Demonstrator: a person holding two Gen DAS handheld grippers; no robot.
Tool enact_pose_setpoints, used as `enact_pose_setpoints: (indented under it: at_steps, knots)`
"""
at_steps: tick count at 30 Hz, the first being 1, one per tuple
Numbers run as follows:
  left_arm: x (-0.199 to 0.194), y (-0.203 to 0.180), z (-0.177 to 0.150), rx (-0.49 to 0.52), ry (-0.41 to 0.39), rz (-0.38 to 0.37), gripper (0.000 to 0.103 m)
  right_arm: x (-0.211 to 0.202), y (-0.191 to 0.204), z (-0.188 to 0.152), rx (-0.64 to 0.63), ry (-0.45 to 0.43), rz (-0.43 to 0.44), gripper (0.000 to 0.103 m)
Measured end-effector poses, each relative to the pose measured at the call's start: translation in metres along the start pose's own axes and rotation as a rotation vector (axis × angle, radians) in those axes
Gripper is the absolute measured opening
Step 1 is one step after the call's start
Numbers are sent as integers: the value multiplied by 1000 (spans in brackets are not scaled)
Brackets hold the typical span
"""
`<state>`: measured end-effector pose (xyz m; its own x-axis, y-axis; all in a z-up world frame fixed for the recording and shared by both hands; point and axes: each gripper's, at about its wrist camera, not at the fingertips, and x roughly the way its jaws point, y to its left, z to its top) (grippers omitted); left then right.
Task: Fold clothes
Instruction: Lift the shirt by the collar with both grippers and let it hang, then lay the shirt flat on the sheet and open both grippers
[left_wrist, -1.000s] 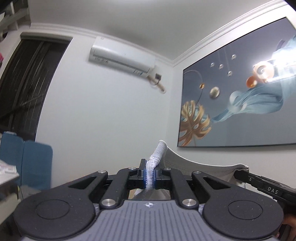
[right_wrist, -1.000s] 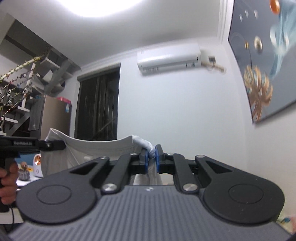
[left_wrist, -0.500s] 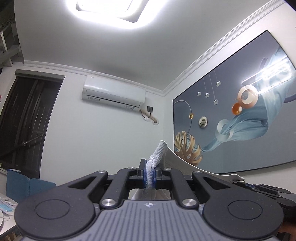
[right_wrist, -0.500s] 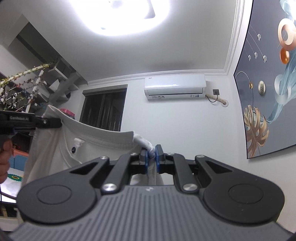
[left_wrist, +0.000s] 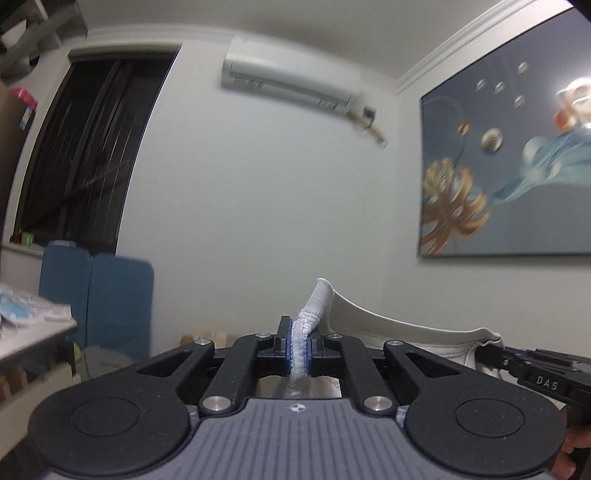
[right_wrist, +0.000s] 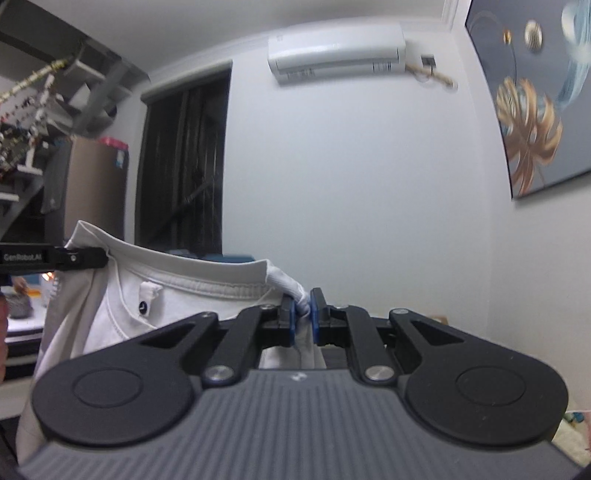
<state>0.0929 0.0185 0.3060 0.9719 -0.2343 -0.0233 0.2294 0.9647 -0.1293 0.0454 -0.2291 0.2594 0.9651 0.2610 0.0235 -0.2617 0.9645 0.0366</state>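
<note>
A white garment (right_wrist: 173, 295) hangs stretched in the air between my two grippers, its ribbed band along the top edge. My left gripper (left_wrist: 298, 343) is shut on one corner of the band, which pokes up past the blue pads. My right gripper (right_wrist: 302, 314) is shut on the other corner. In the left wrist view the band (left_wrist: 399, 332) runs right to the other gripper (left_wrist: 535, 373). In the right wrist view the left gripper (right_wrist: 55, 256) shows at the far left, clamping the cloth. The garment's lower part is hidden behind the gripper bodies.
Both cameras point at a white wall with an air conditioner (left_wrist: 291, 83), a dark window (left_wrist: 81, 155) and a large painting (left_wrist: 509, 162). A blue chair (left_wrist: 107, 299) and a table edge with papers (left_wrist: 33, 325) stand at left.
Both grippers tilted up toward the ceiling light half a second ago and have come back down, level with the wall. The garment stays clamped and stretched between them.
</note>
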Motion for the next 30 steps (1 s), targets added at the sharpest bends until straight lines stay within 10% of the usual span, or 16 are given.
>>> enact_pose_setpoints:
  at_steps: [16,26,30]
  knots:
    - [455,175,-349,-106,457,92,8,372,-126,-319,163,455,-14,11]
    - [518,219,-480,-136,696,108,13,416,-151,-430,349,673,4,15]
    - [507,222,-469,-163,686,94,41,414,-158,-425,368,666,-5,60]
